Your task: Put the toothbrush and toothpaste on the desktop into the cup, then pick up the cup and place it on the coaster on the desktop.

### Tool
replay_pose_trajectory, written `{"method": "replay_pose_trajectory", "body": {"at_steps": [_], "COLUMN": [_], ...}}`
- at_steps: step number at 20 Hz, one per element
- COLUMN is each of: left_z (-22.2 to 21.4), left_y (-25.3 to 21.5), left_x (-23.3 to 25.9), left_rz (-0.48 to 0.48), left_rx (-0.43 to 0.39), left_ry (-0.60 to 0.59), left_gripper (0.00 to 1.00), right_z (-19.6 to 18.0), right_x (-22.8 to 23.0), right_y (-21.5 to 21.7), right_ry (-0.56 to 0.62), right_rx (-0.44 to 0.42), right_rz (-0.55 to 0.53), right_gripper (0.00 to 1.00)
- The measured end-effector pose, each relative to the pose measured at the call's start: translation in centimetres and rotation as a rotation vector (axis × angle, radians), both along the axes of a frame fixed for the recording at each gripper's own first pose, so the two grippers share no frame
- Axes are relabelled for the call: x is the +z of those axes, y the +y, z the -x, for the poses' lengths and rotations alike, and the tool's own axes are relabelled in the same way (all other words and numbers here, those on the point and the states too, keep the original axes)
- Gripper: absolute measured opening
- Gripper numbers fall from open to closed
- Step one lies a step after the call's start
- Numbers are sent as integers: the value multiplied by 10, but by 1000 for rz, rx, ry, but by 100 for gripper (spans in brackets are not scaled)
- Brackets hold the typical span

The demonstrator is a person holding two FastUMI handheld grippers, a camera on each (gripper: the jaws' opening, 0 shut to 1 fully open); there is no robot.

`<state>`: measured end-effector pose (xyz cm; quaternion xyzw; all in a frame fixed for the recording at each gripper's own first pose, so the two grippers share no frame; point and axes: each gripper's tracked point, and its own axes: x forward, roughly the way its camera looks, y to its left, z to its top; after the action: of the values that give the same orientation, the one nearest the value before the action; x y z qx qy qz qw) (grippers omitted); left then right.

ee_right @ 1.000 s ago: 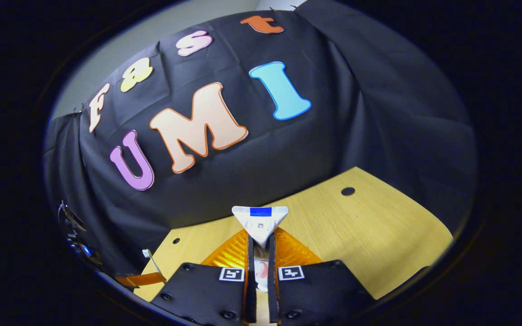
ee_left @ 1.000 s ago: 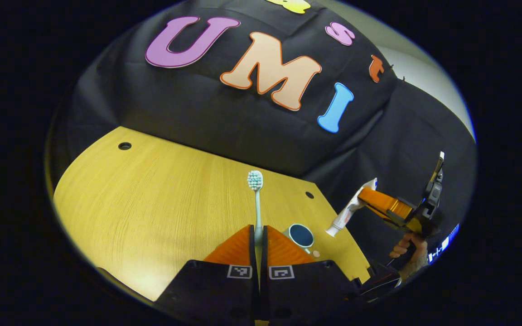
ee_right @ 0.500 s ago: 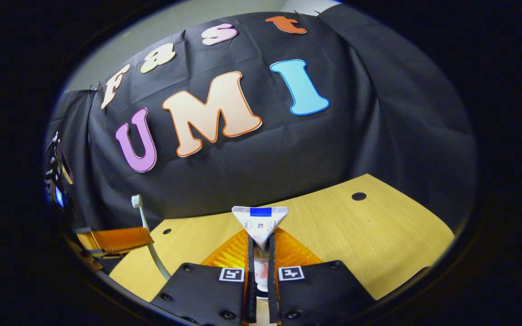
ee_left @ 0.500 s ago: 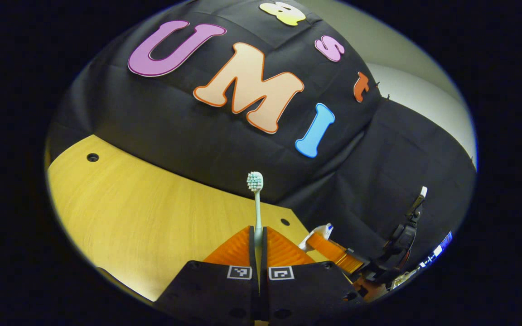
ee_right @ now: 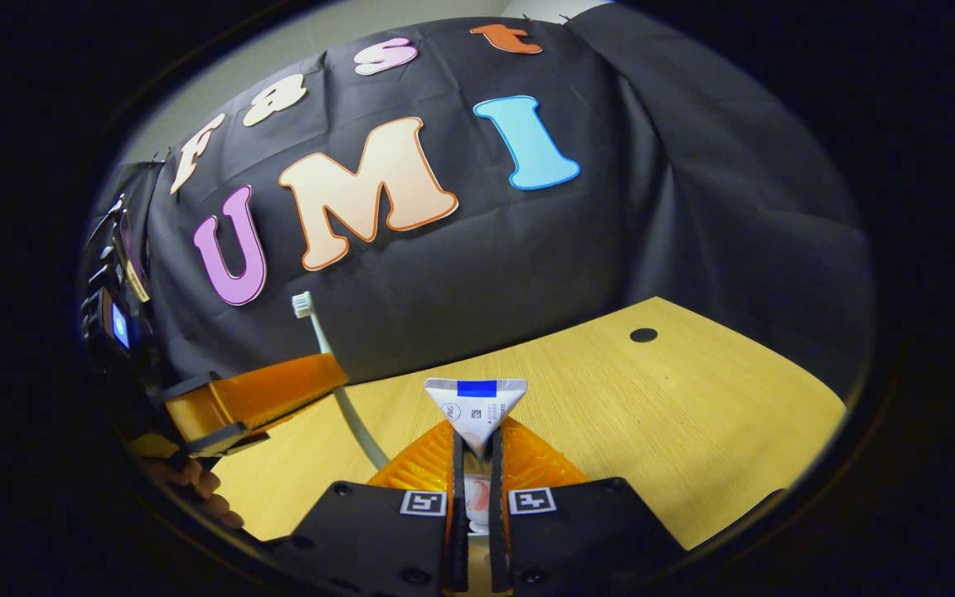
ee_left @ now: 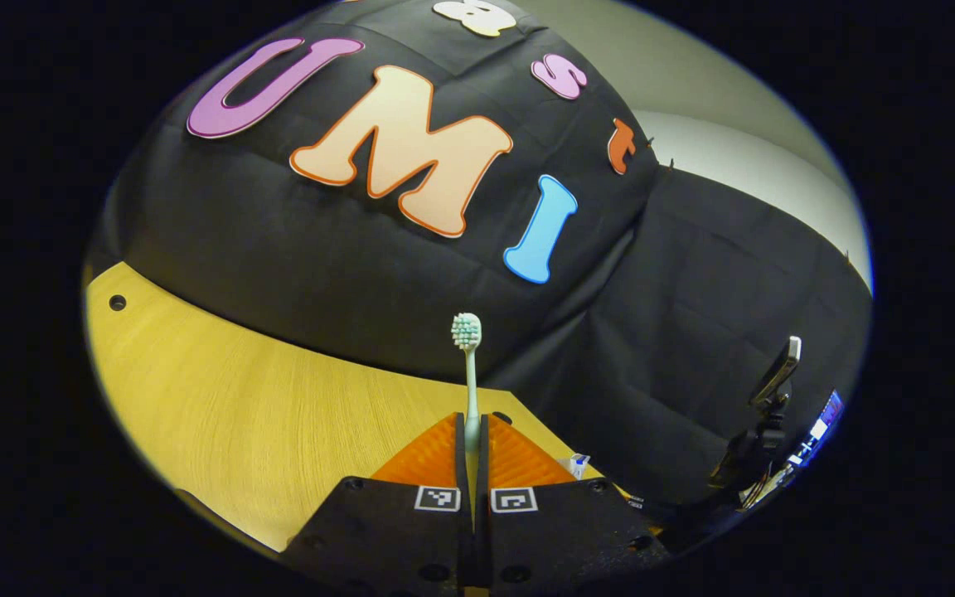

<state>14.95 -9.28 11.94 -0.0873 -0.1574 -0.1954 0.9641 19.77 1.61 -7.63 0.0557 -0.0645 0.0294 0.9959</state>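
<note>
My left gripper is shut on a pale green toothbrush whose bristled head stands upright above the fingers. My right gripper is shut on a white toothpaste tube, its flat crimped end pointing up. In the right gripper view the left gripper hangs at the left with the toothbrush slanting through it, its handle reaching down past my fingers. In the left gripper view a bit of the toothpaste tube peeks out at the lower right. The wooden desktop lies below both grippers.
The desktop has small round holes near its back edge. Black cloth walls close the back and sides. A hand holds the left gripper at the lower left of the right gripper view.
The left gripper has swung so the cup and coaster dropped out of its view. In the right gripper view the left gripper with the toothbrush has come closer, from the left edge toward the centre.
</note>
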Motion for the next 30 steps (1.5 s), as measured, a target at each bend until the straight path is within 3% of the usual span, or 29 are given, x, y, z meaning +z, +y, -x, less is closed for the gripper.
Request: {"method": "replay_pose_trajectory", "body": {"at_steps": [8, 12, 15, 17, 18, 19, 20, 22, 23, 25, 26, 27, 28, 29, 30], "left_z": [-15, -19, -18, -14, -14, -13, -13, -12, -11, -10, -11, -10, -9, -9, -9], "left_y": [-14, -17, -18, -19, -20, -20, -20, -20, -18, -19, -20, -20, -21, -21, -21], "left_x": [-38, -54, -57, -59, -59, -58, -59, -59, -59, -59, -60, -60, -62, -62, -63], "left_rz": [-156, -169, -173, -184, -187, -186, -186, -182, -181, -179, -181, -184, -187, -191, -194], "left_rx": [-3, -1, 4, 3, 1, -1, -2, -4, -1, -3, -1, 0, 1, 3, 6], "left_ry": [3, 33, 39, 31, 29, 27, 29, 25, 26, 26, 24, 21, 21, 22, 22], "left_gripper": [0, 0, 0, 0, 0, 0, 0, 0, 0, 0, 0, 0, 0, 0, 0], "right_z": [-4, -4, -3, -1, 1, 3, 7, 11, 15, 20, 23, 27, 30, 32, 34], "right_x": [-16, -19, -28, -33, -36, -39, -37, -32, -30, -28, -27, -26, -27, -26, -27], "right_y": [-1, -1, 1, 3, 5, 7, 10, 6, 4, -5, -9, -13, -18, -24, -27], "right_ry": [18, 18, 41, 58, 67, 72, 60, 37, 35, 23, 18, 14, 11, 8, 8], "right_rx": [-8, -1, 28, 45, 52, 59, 71, 66, 65, 49, 37, 29, 16, 3, -8], "right_rz": [-4, -4, -36, -63, -69, -68, -65, -55, -59, -62, -61, -62, -62, -61, -59], "right_gripper": [13, 14, 21, 32, 27, 46, 34, 69, 61, 89, 86, 95, 96, 90, 97]}}
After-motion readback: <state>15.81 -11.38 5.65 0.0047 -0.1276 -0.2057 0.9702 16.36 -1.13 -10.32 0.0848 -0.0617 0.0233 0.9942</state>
